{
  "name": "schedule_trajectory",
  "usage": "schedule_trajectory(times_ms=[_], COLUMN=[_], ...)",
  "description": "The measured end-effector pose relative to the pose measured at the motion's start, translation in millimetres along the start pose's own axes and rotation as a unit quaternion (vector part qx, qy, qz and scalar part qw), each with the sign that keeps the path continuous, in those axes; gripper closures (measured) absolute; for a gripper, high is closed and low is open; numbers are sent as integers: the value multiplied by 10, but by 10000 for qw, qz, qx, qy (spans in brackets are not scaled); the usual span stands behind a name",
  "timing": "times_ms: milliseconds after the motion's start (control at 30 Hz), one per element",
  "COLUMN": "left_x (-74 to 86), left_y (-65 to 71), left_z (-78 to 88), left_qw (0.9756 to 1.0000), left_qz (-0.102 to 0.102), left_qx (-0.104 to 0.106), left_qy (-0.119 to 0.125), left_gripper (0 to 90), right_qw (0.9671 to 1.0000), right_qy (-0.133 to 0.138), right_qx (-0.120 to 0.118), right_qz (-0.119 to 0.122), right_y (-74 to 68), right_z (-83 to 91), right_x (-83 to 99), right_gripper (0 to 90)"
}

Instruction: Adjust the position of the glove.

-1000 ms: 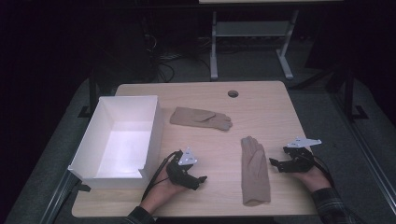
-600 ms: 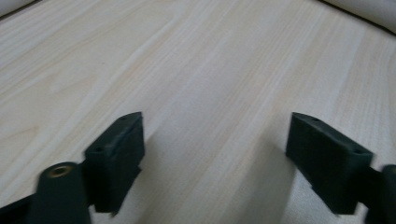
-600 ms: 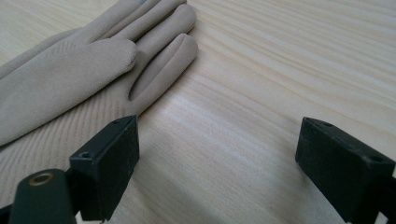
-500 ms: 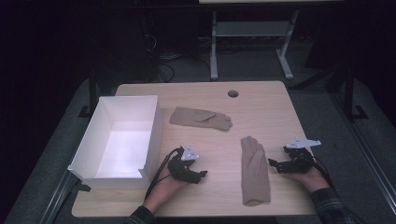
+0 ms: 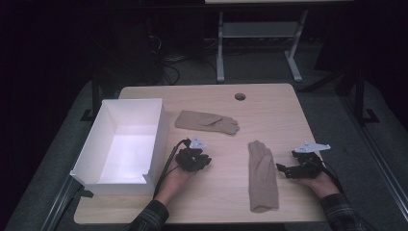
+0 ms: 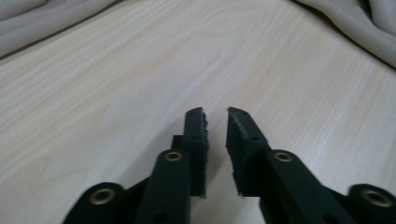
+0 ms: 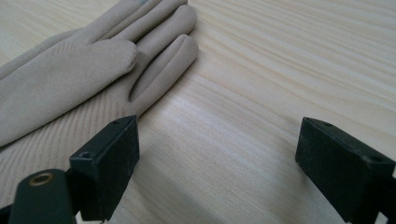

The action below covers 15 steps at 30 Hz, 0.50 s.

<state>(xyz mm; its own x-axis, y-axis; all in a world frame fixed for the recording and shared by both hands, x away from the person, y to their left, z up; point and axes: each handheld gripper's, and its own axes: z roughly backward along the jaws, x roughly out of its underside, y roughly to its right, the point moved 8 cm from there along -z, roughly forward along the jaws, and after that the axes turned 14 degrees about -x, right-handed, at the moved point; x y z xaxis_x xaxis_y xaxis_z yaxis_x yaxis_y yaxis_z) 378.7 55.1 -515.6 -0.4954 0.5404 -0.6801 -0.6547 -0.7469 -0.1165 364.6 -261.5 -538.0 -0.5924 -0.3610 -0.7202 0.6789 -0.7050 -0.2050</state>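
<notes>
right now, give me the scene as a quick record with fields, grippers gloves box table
left gripper: jaws nearly shut with a thin gap, nothing between them, low over bare wood
right gripper: jaws wide open, empty, beside the near glove
near glove: beige, flat, fingers pointing away from the person
far glove: beige, flat, lying crosswise, fingers pointing right
white box: open top, nothing visible inside, at the table's left side
table: light wood, round hole near the far edge
</notes>
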Motion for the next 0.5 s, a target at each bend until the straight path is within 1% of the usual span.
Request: schedule_trajectory(times_ms=[33, 100, 167, 200, 333, 367, 500], left_x=[-30, -94, -167, -193, -292, -318, -406], left_y=[-6, -37, -58, -73, -148, -170, -315], left_z=[-19, -58, -103, -123, -214, -242, -353], left_qw=[10000, 9998, 9997, 9997, 9996, 9995, 9991], left_qz=[96, 194, 245, 218, 220, 269, 337], left_qx=[-5, 14, 16, 7, -67, -90, -151], left_qy=[11, 47, 88, 90, 134, 145, 192], left_gripper=[827, 862, 893, 895, 896, 896, 897], right_qw=[10000, 10000, 10000, 10000, 10000, 10000, 10000], right_qy=[-1, 0, -1, 0, 1, 0, -1], right_qx=[-1, -1, -1, -1, -2, -6, -8], right_qz=[-1, 0, -1, 1, 2, 3, 4], right_y=[0, 0, -1, 0, 0, -1, -1], right_z=[0, 0, 0, 0, -1, -1, -1], right_x=[0, 0, 0, 0, 0, -1, -1], right_gripper=[129, 130, 130, 130, 130, 130, 130])
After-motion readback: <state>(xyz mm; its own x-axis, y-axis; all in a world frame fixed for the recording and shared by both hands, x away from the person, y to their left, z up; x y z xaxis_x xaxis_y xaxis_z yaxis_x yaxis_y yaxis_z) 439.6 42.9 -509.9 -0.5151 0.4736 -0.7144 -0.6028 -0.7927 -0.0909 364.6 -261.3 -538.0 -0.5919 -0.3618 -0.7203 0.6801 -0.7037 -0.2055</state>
